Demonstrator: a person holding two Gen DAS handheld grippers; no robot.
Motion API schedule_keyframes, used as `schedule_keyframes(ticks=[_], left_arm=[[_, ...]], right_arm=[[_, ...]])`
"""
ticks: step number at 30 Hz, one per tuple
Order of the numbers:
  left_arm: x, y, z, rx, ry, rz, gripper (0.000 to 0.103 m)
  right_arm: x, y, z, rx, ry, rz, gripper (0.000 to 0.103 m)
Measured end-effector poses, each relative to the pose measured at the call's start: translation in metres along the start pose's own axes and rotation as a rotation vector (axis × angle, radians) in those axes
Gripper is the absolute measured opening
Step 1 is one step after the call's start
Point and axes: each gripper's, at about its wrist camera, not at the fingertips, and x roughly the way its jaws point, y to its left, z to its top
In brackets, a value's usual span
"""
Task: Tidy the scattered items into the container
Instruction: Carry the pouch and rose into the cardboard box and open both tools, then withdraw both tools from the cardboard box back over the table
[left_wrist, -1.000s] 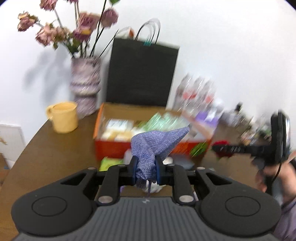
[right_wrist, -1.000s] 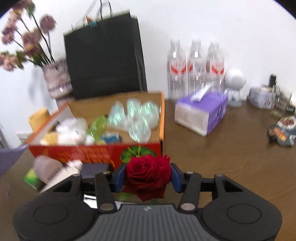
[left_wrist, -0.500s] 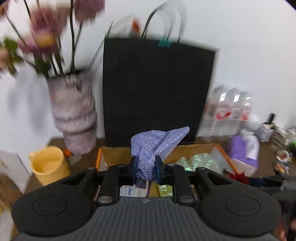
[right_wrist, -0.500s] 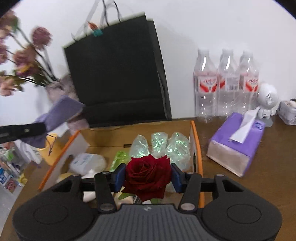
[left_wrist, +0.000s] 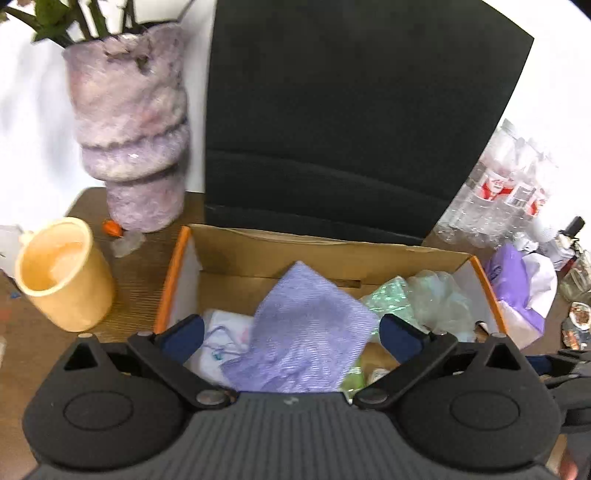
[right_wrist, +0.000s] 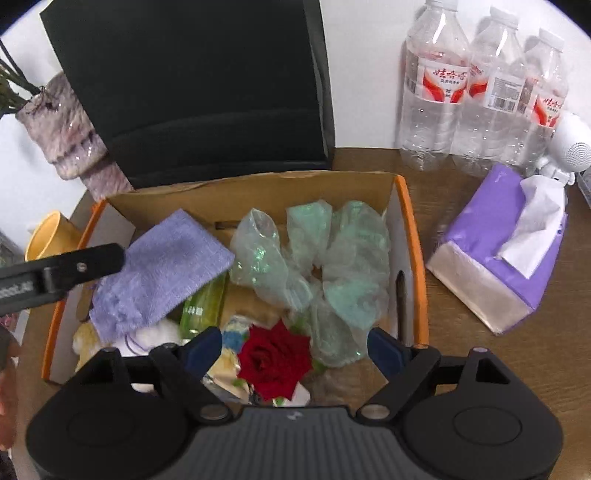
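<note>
An orange-rimmed cardboard box (left_wrist: 177, 258) (right_wrist: 412, 236) holds clear greenish bags (right_wrist: 332, 258), a green bottle (right_wrist: 203, 306), white soft items and other small things. My left gripper (left_wrist: 291, 332) is open above the box; the purple cloth (left_wrist: 306, 336) (right_wrist: 162, 269) lies loose between its spread fingers, over the box's left side. My right gripper (right_wrist: 295, 347) is open above the box's front; the red rose (right_wrist: 273, 358) lies loose between its fingers among the items. The left gripper's finger (right_wrist: 74, 266) shows at the left of the right wrist view.
A black paper bag (left_wrist: 351, 122) (right_wrist: 195, 88) stands behind the box. A purple vase (left_wrist: 129, 129) and a yellow cup (left_wrist: 62, 273) stand to the left. Three water bottles (right_wrist: 480, 92), a purple tissue pack (right_wrist: 495, 247) and a white figure (right_wrist: 569, 144) are on the right.
Both grippers moved forward over the box and opened. The purple cloth and the rose, held tight before, now lie released in the box.
</note>
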Motion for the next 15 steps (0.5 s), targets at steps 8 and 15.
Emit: schedule_keyframes(ticks=[8, 15], left_arm=[[-0.033, 0.0, -0.019, 0.037, 0.011, 0.027, 0.103], [-0.063, -0.01, -0.047, 0.062, 0.016, 0.038, 0.103]], right_arm=[[-0.029, 0.012, -0.017, -0.071, 0.029, -0.014, 0.086], [-0.05, 0.018, -0.039, -0.087, 0.032, -0.008, 0.086]])
